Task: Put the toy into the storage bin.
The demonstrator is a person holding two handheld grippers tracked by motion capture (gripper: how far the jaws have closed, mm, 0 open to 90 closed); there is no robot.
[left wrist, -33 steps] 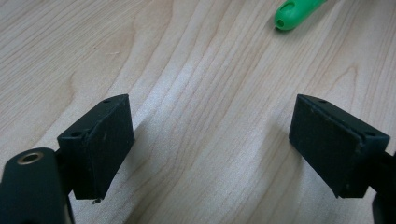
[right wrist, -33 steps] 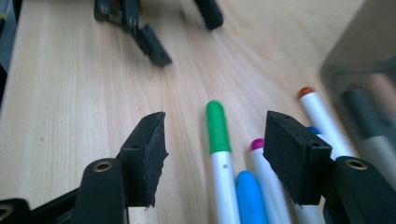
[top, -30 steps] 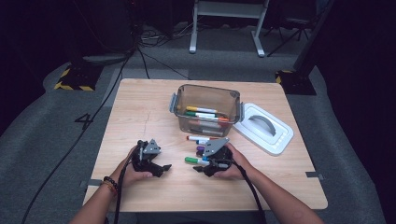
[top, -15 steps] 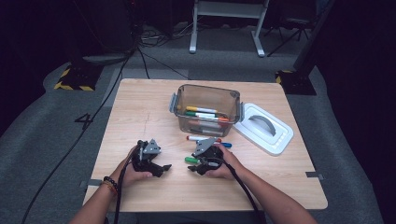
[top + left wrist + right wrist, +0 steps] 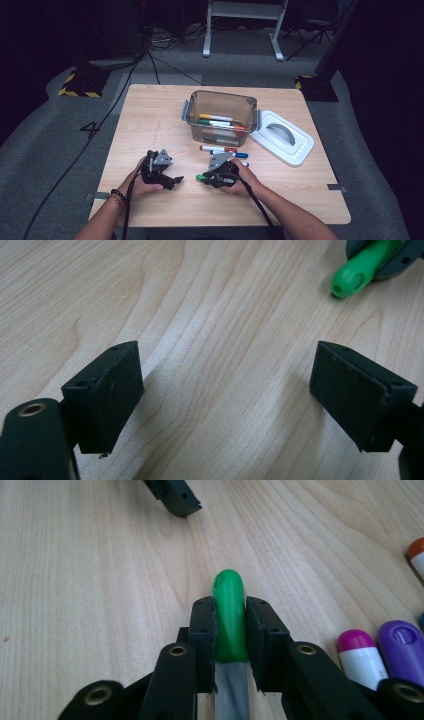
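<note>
A marker with a green cap (image 5: 228, 587) lies on the wooden table (image 5: 150, 115), and my right gripper (image 5: 230, 630) is shut on that cap. Its jaws have just been closing with the cap between them, and the pads now press both sides. In the high view the right gripper (image 5: 206, 177) sits at the front middle with the green cap (image 5: 200, 177) poking out to the left. To its left my left gripper (image 5: 174, 181) rests on the table. Its jaws stand wide apart over bare wood in the left gripper view (image 5: 225, 395), with the green cap (image 5: 357, 277) farther off.
A clear plastic box (image 5: 220, 96) holding several markers stands behind the grippers, its white lid (image 5: 282, 137) lying to the right. Loose markers lie in front of the box (image 5: 217, 148), among them pink-capped (image 5: 357, 647) and purple-capped (image 5: 402, 640) ones beside the right gripper.
The right gripper's jaws have closed onto the green marker's cap and the hand has shifted slightly left. The left hand has stayed where it was.
</note>
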